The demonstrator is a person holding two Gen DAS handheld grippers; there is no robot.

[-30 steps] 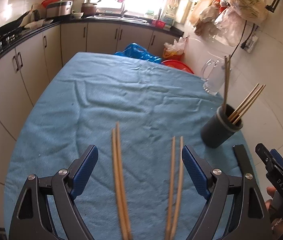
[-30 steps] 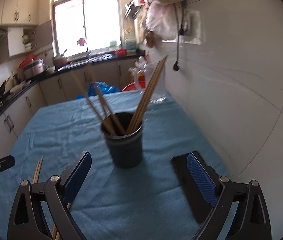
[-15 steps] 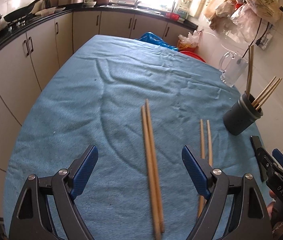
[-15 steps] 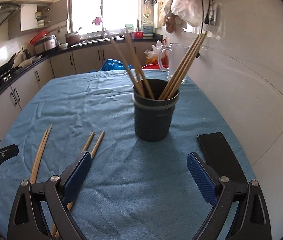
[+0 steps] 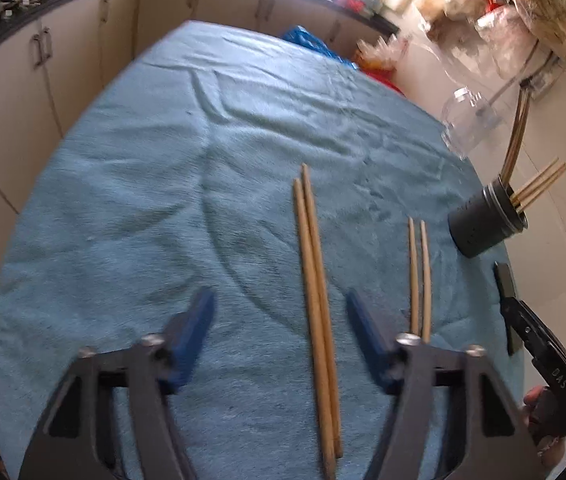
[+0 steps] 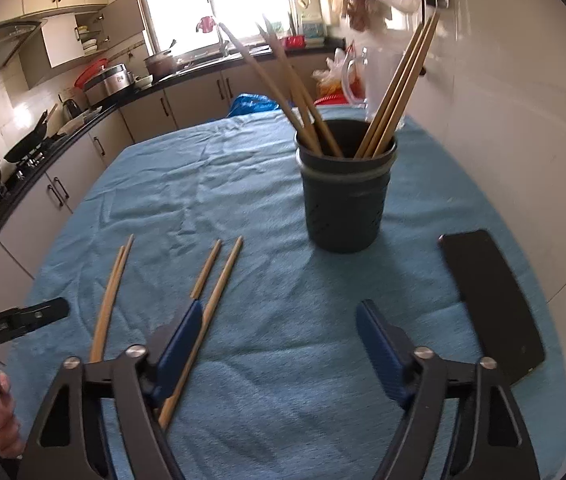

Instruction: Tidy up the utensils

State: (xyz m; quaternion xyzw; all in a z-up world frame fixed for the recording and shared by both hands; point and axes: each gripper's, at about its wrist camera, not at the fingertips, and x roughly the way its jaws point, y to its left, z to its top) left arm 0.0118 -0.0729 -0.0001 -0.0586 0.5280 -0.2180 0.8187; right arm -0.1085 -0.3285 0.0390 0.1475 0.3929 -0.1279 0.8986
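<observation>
Left tongs (image 5: pixel 279 328), jaws just closing but still released, straddle a chopstick pair (image 5: pixel 317 300) left of the dark holder (image 6: pixel 345 196); right tongs (image 6: pixel 279 344), likewise closing, grasp nothing.

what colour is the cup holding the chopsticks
Dark grey cup, clearest in the right wrist view.

- From the left wrist we looked steeply down between the left hand-held gripper (image 5: pixel 279 320) fingers, close over the blue-clothed bench (image 5: pixel 143 200), facing the far cabinets.
- From the right wrist we looked less steeply between the right hand-held gripper (image 6: pixel 279 336) fingers, close to the bench (image 6: pixel 243 168), facing the window.
- We saw in both views the two chopstick pairs (image 5: pixel 317 304) (image 6: pixel 213 280), the dark holder (image 5: pixel 485 224) (image 6: pixel 345 196), the black phone (image 5: pixel 507 292) (image 6: pixel 491 300) and the opposite gripper's tip.
</observation>
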